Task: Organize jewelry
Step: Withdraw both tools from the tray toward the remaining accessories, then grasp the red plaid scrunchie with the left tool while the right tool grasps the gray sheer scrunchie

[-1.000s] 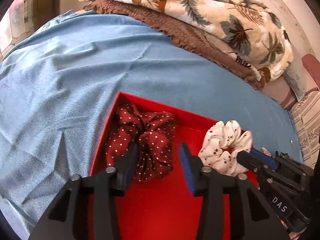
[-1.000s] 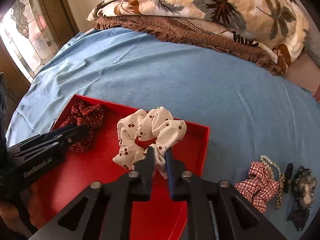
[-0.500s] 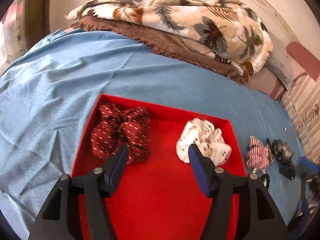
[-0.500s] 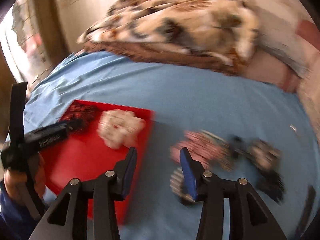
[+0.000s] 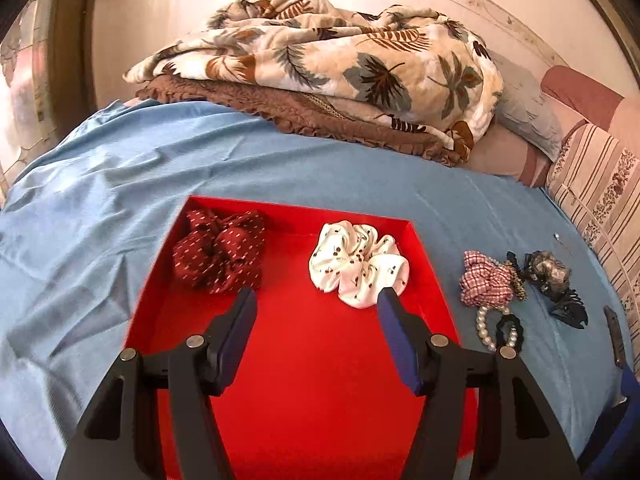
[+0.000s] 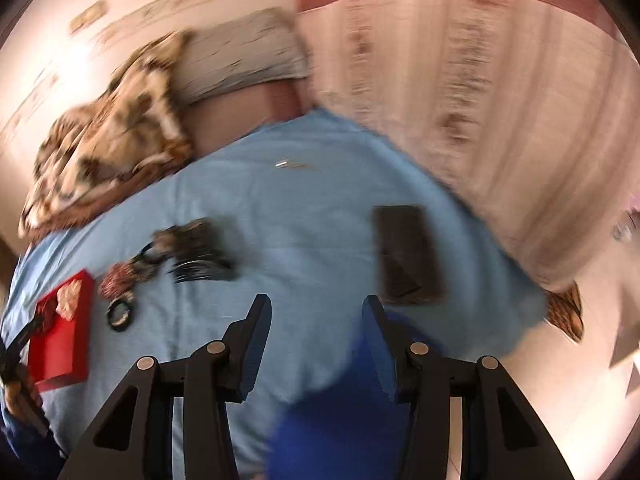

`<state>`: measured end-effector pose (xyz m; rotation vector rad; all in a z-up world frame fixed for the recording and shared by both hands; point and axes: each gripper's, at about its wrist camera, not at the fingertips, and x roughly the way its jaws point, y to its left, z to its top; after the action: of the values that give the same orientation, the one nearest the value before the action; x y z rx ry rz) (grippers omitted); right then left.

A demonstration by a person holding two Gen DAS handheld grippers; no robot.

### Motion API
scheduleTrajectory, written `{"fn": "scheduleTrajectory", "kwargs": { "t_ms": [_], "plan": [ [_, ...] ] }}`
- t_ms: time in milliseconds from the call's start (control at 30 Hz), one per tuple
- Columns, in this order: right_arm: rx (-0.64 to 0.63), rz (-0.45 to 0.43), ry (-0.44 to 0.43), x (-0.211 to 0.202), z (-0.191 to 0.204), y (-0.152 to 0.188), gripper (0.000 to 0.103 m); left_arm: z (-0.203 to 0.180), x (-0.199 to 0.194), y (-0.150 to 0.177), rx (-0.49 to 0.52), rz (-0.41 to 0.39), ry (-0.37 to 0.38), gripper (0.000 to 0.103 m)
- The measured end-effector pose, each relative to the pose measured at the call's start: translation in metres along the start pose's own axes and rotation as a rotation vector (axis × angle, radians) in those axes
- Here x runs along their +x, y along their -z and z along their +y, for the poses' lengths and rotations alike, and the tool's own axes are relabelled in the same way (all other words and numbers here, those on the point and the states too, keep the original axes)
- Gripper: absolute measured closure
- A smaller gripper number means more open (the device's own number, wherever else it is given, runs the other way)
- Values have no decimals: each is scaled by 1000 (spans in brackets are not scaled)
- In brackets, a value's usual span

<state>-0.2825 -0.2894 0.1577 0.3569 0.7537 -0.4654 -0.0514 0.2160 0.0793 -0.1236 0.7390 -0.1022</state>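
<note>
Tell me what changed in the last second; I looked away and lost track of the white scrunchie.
The right gripper let go of the white cherry-print scrunchie, leaving it in the red tray, opened, and swung away right. The left gripper pulled back from the dark red dotted scrunchie, which stayed put. The pile of accessories on the blue sheet is untouched.

a blue-sheeted bed (image 5: pixel 360 168) with a leaf-print blanket (image 5: pixel 340 60) against a sunlit cream wall (image 5: pixel 160 8), perhaps a window at left.

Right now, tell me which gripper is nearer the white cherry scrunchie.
Left. The left gripper hovers over the red tray just short of the white cherry scrunchie; the right gripper points away.
</note>
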Motion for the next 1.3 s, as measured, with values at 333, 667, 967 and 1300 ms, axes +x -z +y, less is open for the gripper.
{"fn": "scheduleTrajectory", "kwargs": {
  "t_ms": [333, 667, 967, 1300],
  "plan": [
    [10, -132, 136, -70, -90, 3, 42, -30, -58, 28, 0, 35, -2, 32],
    [-45, -93, -50, -68, -67, -1, 40, -105, -81, 48, 65, 43, 152, 32],
    [-278, -66, 8, -78, -48, -4, 33, -135, -76, 68, 117, 87, 169, 32],
    [-277, 58, -384, 57, 74, -14, 32, -114, -86, 49, 74, 98, 24, 32]
  ]
}}
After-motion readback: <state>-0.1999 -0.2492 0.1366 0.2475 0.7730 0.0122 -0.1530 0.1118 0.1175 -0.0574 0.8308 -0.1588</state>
